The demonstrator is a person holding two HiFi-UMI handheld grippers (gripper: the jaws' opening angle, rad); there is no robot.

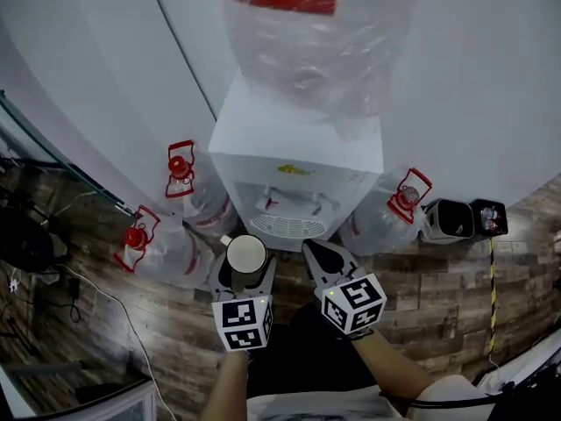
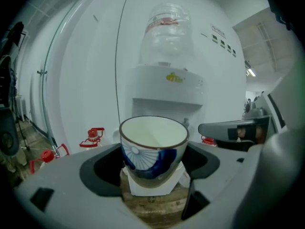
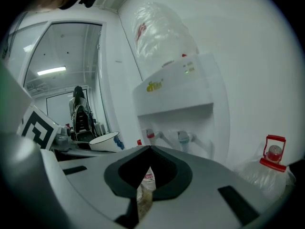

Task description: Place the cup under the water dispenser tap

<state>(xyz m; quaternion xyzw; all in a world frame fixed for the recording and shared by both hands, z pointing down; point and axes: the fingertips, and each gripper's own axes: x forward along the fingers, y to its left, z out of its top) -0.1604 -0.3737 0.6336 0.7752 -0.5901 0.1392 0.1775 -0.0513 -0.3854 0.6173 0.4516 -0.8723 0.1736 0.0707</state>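
Left hand-held gripper (image 1: pixel 246 272) (image 2: pixel 153 165) is clamped on the cup (image 1: pixel 246 254) (image 2: pixel 153 147), its smooth grey jaws pressing the cup's two sides low on the body. The cup is glazed ceramic, round and tapering toward the foot, with a plain pale inside, a thin brown line along the rim and a blue painted pattern of fine radiating strokes on the outside. It stands upright with its mouth facing up and its long axis vertical. It is held in the air in front of the water dispenser (image 1: pixel 298 139) (image 2: pixel 167 87) (image 3: pixel 181 94), toward the left of its front and short of the taps (image 1: pixel 272 202) (image 3: pixel 151 135). The right hand-held gripper (image 1: pixel 323 257) (image 3: pixel 148 151) is just beside the left one, its jaws brought together to a point with nothing held, aimed at the dispenser's recess. The dispenser is a boxy white plastic cabinet with a recessed bay, two small spouts side by side, the left one tipped red, and a round slotted drip grille (image 1: pixel 287 226) below them. A clear, crinkled water bottle (image 1: pixel 307 42) (image 2: pixel 166 32) (image 3: pixel 162 32) sits inverted on top. Spare clear bottles with red caps (image 1: pixel 180 182) (image 1: pixel 403 196) stand on both sides of the dispenser on a dark wood-plank floor (image 1: pixel 438 279), against a smooth white wall.
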